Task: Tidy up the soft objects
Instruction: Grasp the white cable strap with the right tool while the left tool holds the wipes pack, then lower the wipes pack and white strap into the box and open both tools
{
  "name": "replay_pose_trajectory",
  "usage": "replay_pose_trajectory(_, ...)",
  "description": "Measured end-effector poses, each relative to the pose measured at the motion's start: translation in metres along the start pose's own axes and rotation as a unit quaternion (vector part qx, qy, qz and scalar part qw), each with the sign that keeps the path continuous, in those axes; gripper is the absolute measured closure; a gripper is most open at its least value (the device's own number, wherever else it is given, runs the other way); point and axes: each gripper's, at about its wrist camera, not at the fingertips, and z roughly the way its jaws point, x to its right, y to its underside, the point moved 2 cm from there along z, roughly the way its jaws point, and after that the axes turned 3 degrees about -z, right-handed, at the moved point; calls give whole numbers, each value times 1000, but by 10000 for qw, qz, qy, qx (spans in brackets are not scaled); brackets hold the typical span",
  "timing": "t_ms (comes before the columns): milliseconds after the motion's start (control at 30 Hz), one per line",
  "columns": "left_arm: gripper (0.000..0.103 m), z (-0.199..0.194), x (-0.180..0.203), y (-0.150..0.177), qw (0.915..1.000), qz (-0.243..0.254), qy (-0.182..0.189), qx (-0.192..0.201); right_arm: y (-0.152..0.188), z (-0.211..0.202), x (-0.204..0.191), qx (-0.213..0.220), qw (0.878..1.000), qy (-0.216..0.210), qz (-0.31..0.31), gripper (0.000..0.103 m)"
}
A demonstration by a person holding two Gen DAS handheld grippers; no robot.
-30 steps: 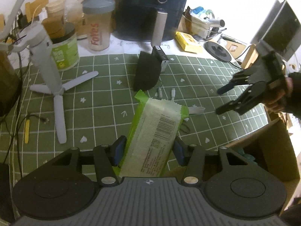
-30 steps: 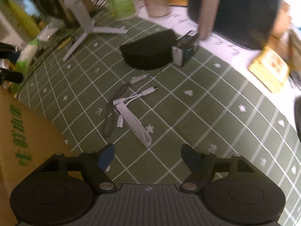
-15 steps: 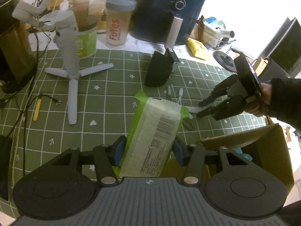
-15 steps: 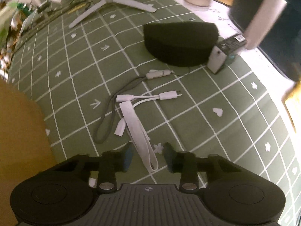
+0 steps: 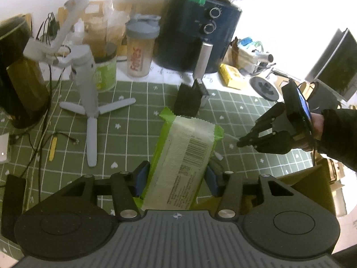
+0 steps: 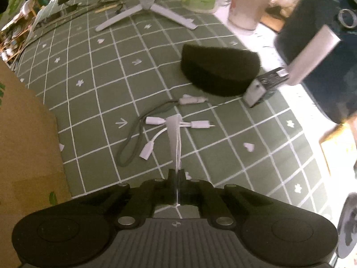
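Note:
In the left wrist view my left gripper (image 5: 175,179) is shut on a green and white soft pack (image 5: 183,156), which sticks up and forward over the green grid mat (image 5: 125,138). A hand holds my right gripper (image 5: 242,143) low over the mat at the right, its jaws together. In the right wrist view that gripper (image 6: 177,174) pinches the near end of a flat white strap (image 6: 175,138), which belongs to a white multi-plug cable (image 6: 194,124) lying on the mat (image 6: 100,93). A grey cord loop (image 6: 131,143) lies beside it, and a black soft pouch (image 6: 219,71) farther back.
A brown cardboard box (image 6: 26,147) stands at the mat's near left, seen as (image 5: 312,187) from the other side. A white tripod (image 5: 89,102), green tub (image 5: 107,73), shaker bottle (image 5: 139,51), dark air fryer (image 5: 196,38) and small grey box (image 6: 263,87) crowd the back.
My right gripper closed from wide open onto the white strap's end and lifted it. My left gripper rose a little with the pack still in it.

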Motion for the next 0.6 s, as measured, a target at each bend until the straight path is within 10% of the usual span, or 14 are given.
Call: replay_pose_trajectory(600,52,-28,50,-10,9987,220,436,126,38,-121,-4,936,9829,445,1519,100)
